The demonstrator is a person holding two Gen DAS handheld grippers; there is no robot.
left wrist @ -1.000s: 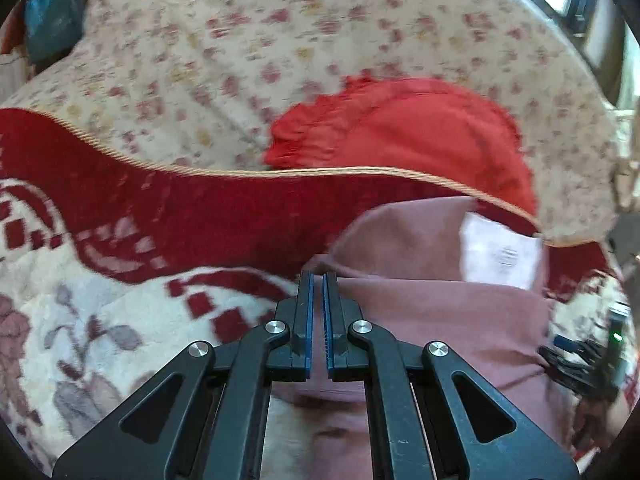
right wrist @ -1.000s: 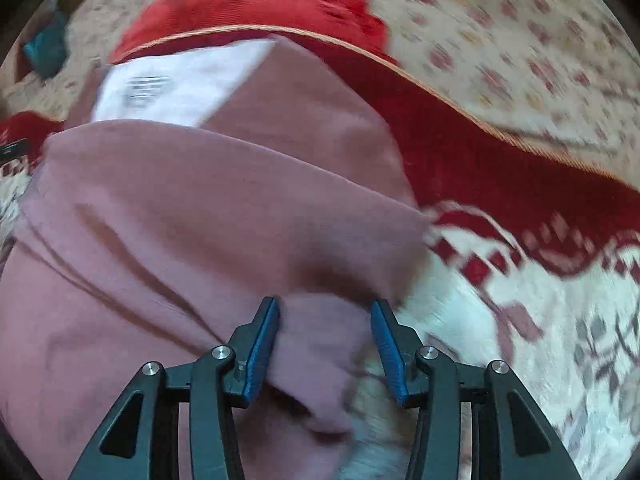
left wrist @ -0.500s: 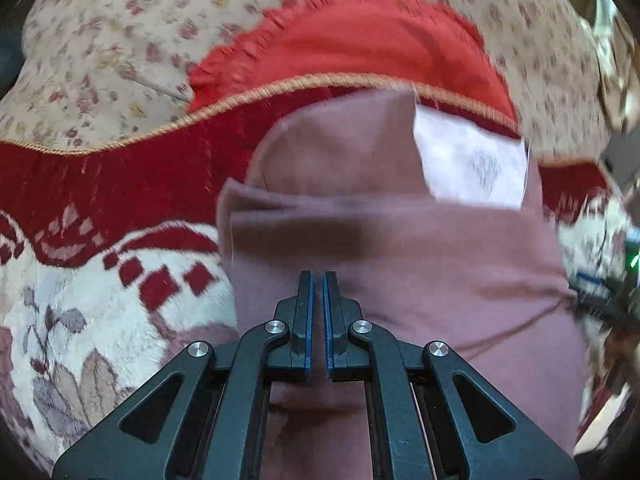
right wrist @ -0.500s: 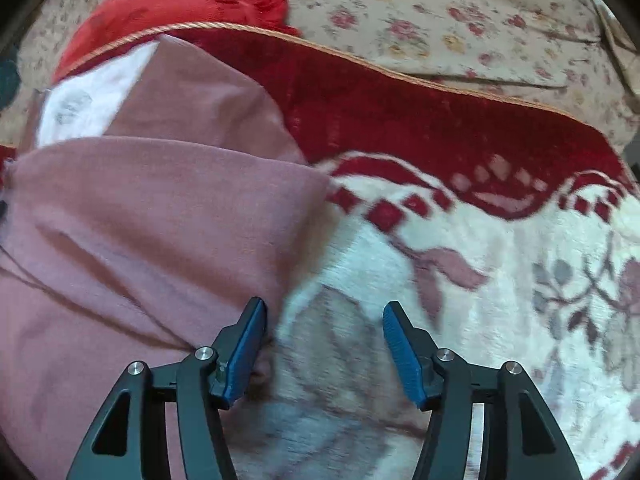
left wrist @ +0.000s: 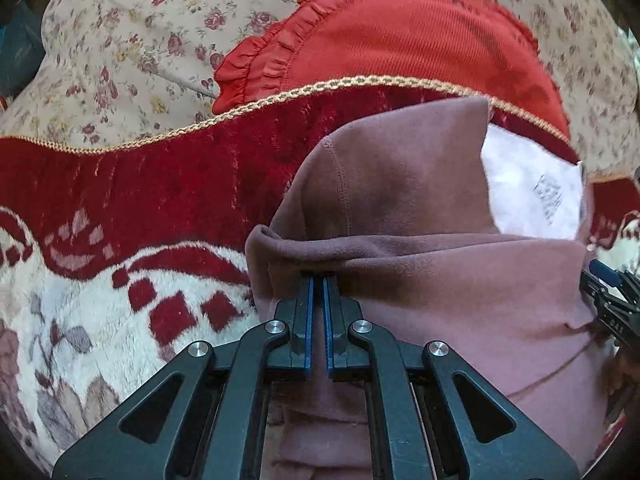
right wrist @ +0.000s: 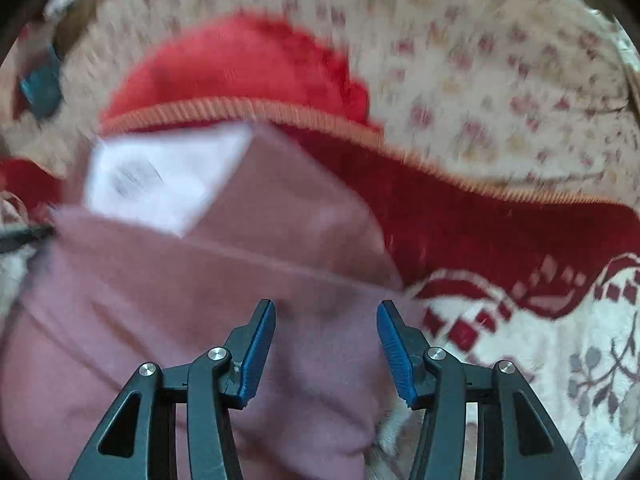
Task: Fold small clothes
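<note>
A mauve fleece garment [left wrist: 440, 288] lies on a red and cream blanket [left wrist: 120, 200], its near part doubled over and a white label patch [left wrist: 528, 192] showing on the far layer. My left gripper [left wrist: 318, 278] is shut on the folded edge near its left corner, and the fabric drapes over the fingertips. In the right wrist view, my right gripper [right wrist: 326, 308] hovers over the same garment [right wrist: 160, 320] near its right edge. Its jaws are closing, with fabric lying below them but no pad pressing on it. The white label patch [right wrist: 160, 176] shows at upper left.
A red ruffled garment [left wrist: 400, 48] lies beyond the blanket's braided edge on a floral sheet [left wrist: 120, 40]. The right gripper's black frame [left wrist: 612, 300] shows at the left wrist view's right edge. Patterned blanket [right wrist: 540, 340] spreads to the right of the garment.
The left gripper has sunk with the fold, and the red garment looms larger. The right gripper swung out over bare blanket, then back over the garment; its view is now blurred.
</note>
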